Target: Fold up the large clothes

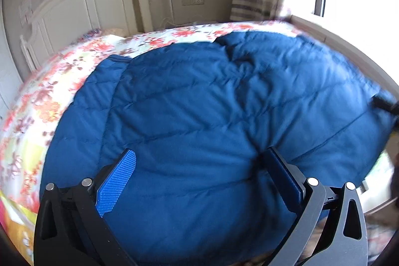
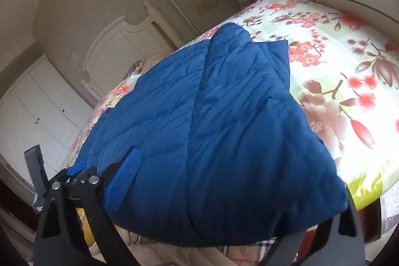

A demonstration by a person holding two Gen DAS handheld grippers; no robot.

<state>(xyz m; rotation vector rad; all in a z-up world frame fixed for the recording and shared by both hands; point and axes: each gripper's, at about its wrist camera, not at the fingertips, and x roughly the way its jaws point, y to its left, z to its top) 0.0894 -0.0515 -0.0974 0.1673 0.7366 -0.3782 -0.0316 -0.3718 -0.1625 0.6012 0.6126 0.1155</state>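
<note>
Both grippers (image 1: 199,166) (image 2: 224,178) gape over the blue quilted coat (image 1: 212,104) — only the right view shows its folded sleeve (image 2: 249,54).

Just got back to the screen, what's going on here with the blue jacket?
A person with a gripper in each hand is folding a blue quilted jacket spread on the floral bedspread. The left gripper stands wide with the jacket's near edge bunched between its fingers. The right gripper also straddles the near edge; its far finger is hidden, so a grip is unclear.
</note>
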